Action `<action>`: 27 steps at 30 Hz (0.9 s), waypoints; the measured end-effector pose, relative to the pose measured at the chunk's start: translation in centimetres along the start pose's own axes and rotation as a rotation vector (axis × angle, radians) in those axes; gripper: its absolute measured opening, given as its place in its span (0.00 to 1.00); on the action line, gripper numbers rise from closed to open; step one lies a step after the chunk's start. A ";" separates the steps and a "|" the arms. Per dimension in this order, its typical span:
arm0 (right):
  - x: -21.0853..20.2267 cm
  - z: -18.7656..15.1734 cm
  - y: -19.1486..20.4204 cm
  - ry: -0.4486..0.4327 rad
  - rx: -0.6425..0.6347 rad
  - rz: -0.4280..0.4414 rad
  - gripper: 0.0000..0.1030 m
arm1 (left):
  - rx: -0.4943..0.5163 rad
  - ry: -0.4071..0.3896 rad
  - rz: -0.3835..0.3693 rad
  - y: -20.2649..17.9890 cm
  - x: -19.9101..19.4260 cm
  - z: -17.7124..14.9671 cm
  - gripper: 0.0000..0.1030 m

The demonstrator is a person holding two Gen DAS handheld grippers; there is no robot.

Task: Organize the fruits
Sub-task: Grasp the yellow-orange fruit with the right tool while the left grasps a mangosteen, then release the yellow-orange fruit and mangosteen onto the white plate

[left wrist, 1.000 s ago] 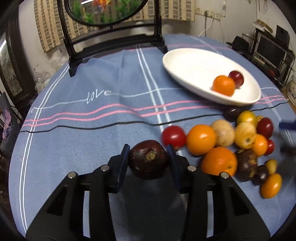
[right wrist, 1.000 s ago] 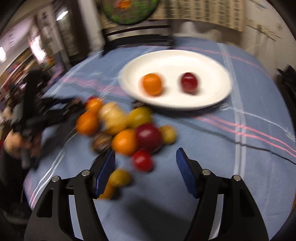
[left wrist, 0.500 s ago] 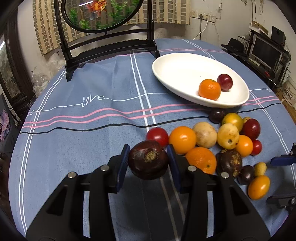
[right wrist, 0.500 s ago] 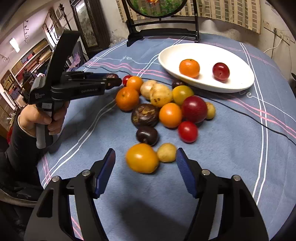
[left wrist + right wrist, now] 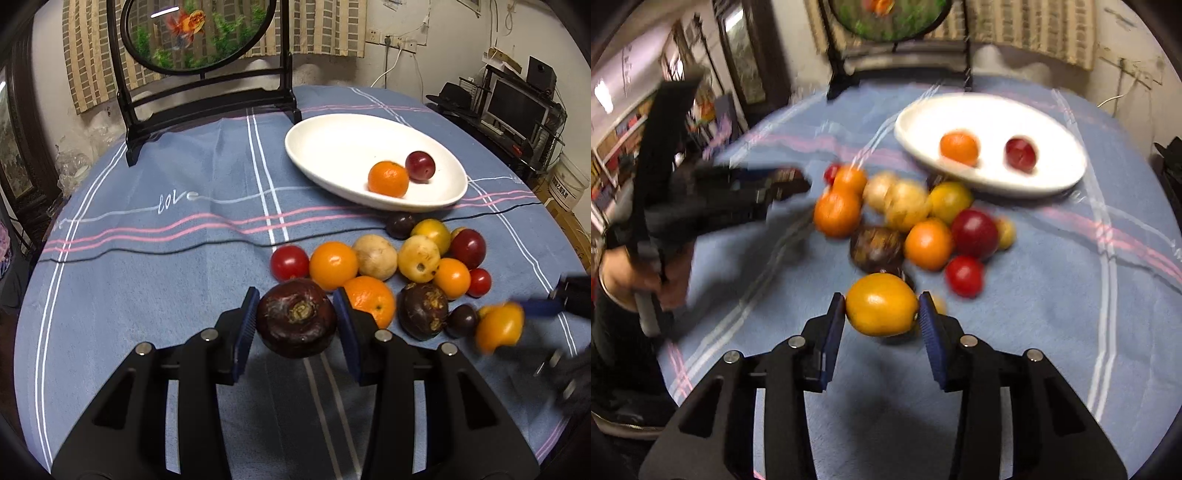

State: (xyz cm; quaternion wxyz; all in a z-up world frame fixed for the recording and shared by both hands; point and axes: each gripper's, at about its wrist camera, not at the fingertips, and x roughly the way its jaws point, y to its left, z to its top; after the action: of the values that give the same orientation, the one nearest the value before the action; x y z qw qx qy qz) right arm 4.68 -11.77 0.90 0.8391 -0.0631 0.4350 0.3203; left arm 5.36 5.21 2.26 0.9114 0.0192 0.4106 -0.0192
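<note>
Left wrist view: the left gripper (image 5: 296, 322) pinches a round, dark purple mangosteen-like fruit (image 5: 296, 324), both blue pads pressed against its sides, and the fruit hangs clear of the blue striped tablecloth (image 5: 166, 266). At about 1 o'clock from the held fruit lies a loose cluster of fruits on the cloth; nearest are a red tomato (image 5: 289, 263), a smooth orange fruit (image 5: 333, 265) and a dimpled mandarin (image 5: 370, 301), the last just beside the right-hand finger. A second dark purple fruit (image 5: 423, 310) rests at 3 o'clock from the mandarin. Beyond the cluster, at 1 o'clock, stands an oval white ceramic dish (image 5: 332, 147) holding an orange mandarin (image 5: 388, 178) and a dark red plum (image 5: 420, 166), which touch one another. At 11 o'clock, at the far edge of the table, stands a black-framed oval screen with a goldfish picture (image 5: 195, 33).

Right wrist view (motion-blurred): the right gripper (image 5: 881, 314) is closing its jaws on a yellow-orange oval fruit (image 5: 881, 304), with both blue pads against its ends; whether the fruit is clear of the cloth cannot be told. The cluster lies at 12 o'clock, the dish at 1 o'clock. At 9 to 10 o'clock a hand (image 5: 646, 280) grips the handle of the left gripper.
</note>
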 end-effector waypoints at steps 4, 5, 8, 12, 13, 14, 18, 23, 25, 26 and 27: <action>-2.1 2.9 -2.6 -0.118 0.062 -0.054 0.40 | 0.020 -0.036 -0.012 -1.1 -0.4 2.1 0.41; -2.4 3.9 -3.1 -0.153 0.078 -0.082 0.40 | 0.024 -0.048 -0.020 -1.4 -0.4 2.8 0.41; -2.4 6.2 -4.4 -0.227 0.097 -0.169 0.40 | 0.038 -0.067 -0.020 -2.6 0.6 5.6 0.41; 0.1 8.3 -6.6 -0.229 0.144 -0.207 0.40 | 0.037 -0.066 -0.013 -3.9 3.1 8.4 0.41; 0.6 8.3 -6.9 -0.225 0.154 -0.204 0.40 | 0.030 -0.050 -0.022 -4.2 4.0 8.9 0.41; 1.4 8.2 -7.5 -0.217 0.170 -0.204 0.40 | 0.026 -0.039 -0.030 -4.4 4.7 9.2 0.41; 3.1 7.8 -9.4 -0.175 0.243 -0.175 0.41 | 0.018 -0.010 -0.034 -5.2 7.5 10.1 0.41; 3.6 7.7 -9.9 -0.170 0.249 -0.174 0.55 | -0.012 0.000 -0.021 -5.0 8.9 10.4 0.62; 3.2 7.7 -9.8 -0.194 0.250 -0.190 0.64 | -0.017 -0.021 -0.005 -4.8 8.6 10.4 0.67; 2.7 7.6 -9.7 -0.213 0.249 -0.192 0.64 | -0.018 -0.026 -0.008 -4.7 8.3 10.4 0.67; 2.3 7.6 -9.7 -0.225 0.248 -0.187 0.64 | -0.022 -0.028 -0.012 -4.6 8.1 10.3 0.69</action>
State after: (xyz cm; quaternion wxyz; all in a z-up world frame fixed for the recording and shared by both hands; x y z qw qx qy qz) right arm 16.59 -15.34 2.08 0.9100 0.0367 0.3667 0.1900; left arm 18.20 -0.05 2.90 0.9171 0.0067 0.3981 -0.0203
